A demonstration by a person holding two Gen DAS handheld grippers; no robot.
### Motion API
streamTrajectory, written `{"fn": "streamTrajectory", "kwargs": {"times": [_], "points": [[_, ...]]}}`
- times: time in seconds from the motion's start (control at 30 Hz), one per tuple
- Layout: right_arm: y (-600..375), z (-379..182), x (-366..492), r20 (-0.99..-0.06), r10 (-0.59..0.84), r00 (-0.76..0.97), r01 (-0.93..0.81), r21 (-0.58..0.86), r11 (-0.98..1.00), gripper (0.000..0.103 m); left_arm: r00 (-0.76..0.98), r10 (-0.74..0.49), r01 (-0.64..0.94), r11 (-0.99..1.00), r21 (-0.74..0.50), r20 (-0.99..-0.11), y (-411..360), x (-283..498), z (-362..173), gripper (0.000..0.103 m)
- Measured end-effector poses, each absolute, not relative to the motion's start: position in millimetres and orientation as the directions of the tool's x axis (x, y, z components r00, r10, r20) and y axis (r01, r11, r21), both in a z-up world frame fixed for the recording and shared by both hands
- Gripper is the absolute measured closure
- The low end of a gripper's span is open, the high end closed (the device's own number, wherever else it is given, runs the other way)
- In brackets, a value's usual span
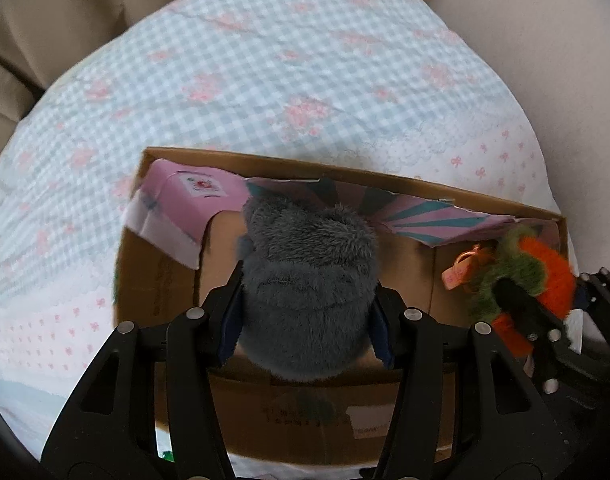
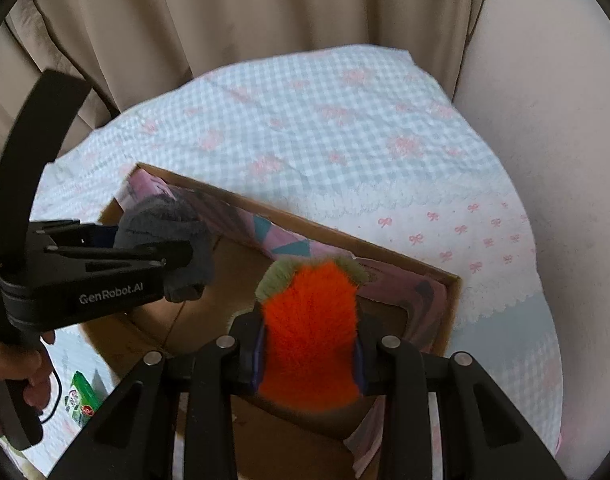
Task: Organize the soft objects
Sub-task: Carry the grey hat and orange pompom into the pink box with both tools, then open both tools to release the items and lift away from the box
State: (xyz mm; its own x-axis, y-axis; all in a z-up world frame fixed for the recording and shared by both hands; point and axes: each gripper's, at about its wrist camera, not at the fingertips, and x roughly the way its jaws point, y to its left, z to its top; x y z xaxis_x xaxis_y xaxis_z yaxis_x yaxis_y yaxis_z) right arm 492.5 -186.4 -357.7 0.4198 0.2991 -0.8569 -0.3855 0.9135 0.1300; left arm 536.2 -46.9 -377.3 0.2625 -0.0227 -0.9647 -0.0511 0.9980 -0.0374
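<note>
My left gripper [image 1: 307, 300] is shut on a grey plush toy [image 1: 309, 292] and holds it over the open cardboard box [image 1: 385, 178]. The grey plush toy also shows in the right wrist view [image 2: 165, 232], with the left gripper [image 2: 177, 258] at its side. My right gripper [image 2: 309, 350] is shut on an orange and green plush toy [image 2: 311, 336] above the box's right part [image 2: 451, 304]. That toy appears at the right in the left wrist view [image 1: 533, 276], held by the right gripper [image 1: 521, 304].
The box has pink and teal patterned flaps [image 1: 425, 216] folded inward and stands on a bed with a blue-checked, pink-flowered cover [image 1: 265, 80]. Beige curtains [image 2: 225, 20] hang behind. A small green packet [image 2: 83, 398] lies at the box's left.
</note>
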Motion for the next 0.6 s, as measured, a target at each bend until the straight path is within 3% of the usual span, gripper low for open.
{"fn": "streamTrajectory", "kwargs": {"times": [0.07, 0.1, 0.13, 0.2, 0.6], "points": [[-183.4, -367.0, 499.4, -0.876, 0.293, 0.383, -0.389, 0.135, 0.911, 0.065, 0.263, -0.009, -0.057, 0.998, -0.025, -0.965, -47.0, 540.8, -377.8, 0.031], [-182.3, -370.5, 500.9, -0.883, 0.293, 0.366, -0.389, 0.140, 0.910, 0.053, 0.270, -0.008, -0.060, 0.998, -0.025, -0.963, -46.4, 543.1, -377.1, 0.010], [-181.9, -374.8, 502.6, -0.887, 0.295, 0.354, -0.392, 0.146, 0.908, 0.046, 0.271, -0.011, -0.063, 0.998, -0.029, -0.962, -46.3, 544.1, -376.4, 0.000], [-182.0, -380.5, 502.5, -0.890, 0.299, 0.344, -0.397, 0.150, 0.905, 0.002, 0.274, -0.007, -0.065, 0.998, -0.026, -0.962, -45.3, 546.3, -374.5, 0.000], [-180.6, -374.4, 482.4, -0.867, 0.327, 0.376, -0.441, 0.143, 0.886, 0.000, 0.273, -0.014, -0.059, 0.998, -0.031, -0.962, -41.4, 540.0, -360.5, 0.000]]}}
